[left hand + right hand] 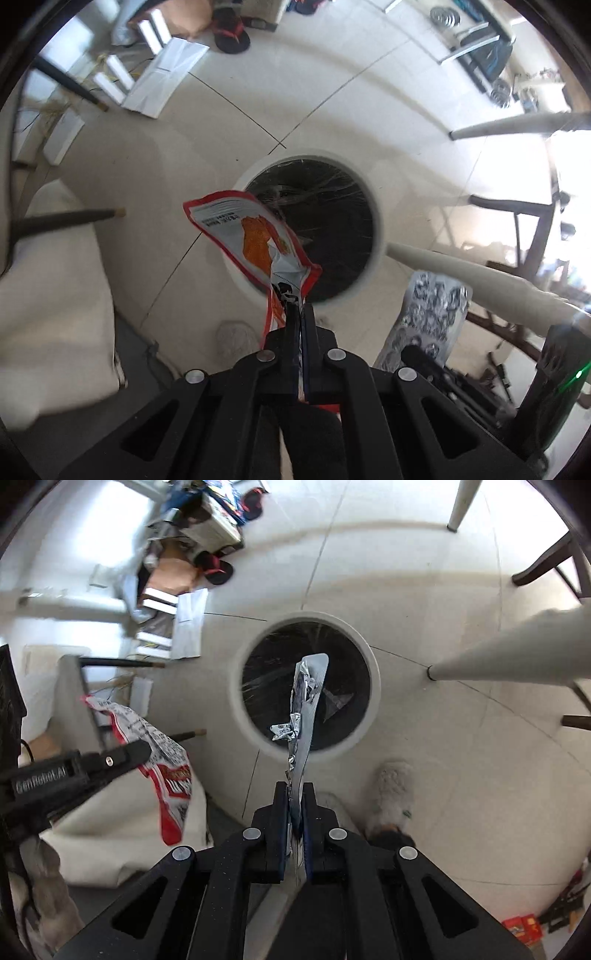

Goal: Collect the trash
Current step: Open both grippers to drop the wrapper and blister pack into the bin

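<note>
Your left tool (300, 308) is matt black plastic: two slim fingers, blue-edged on their inner faces, on angled link arms with triangular cut-outs. Four round silver pins (266, 356) sit in an arc behind the fingers. Your right tool (295, 786) is built the same, its plastic finely speckled. Seen from the right tool, the left one's side bears white lettering (40, 780) and a small silver screw (108, 761).

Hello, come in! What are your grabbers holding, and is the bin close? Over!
Left gripper shut on red wrapper. Right gripper shut on silver wrapper. Bin open right below both. Nothing in the way.
</note>
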`<control>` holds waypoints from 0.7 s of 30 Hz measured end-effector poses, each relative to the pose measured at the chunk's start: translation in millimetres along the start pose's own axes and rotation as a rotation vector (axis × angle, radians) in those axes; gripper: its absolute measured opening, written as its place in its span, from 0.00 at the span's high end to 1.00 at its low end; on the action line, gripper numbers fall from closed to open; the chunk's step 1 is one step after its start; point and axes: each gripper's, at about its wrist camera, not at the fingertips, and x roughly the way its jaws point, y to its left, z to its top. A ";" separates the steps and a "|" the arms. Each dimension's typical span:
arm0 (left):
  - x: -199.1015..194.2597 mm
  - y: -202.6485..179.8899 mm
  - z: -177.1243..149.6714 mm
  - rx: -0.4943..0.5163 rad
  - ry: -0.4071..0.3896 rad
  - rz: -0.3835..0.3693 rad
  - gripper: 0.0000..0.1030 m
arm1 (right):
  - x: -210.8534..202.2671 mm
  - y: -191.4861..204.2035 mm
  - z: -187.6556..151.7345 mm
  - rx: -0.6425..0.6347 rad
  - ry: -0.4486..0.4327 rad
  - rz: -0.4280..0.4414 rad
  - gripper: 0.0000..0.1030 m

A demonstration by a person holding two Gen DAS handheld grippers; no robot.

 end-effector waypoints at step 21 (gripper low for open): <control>57.8 16.3 6.6 0.061 -0.040 0.147 0.01 | 134.9 -48.3 65.0 -0.018 0.057 0.019 0.53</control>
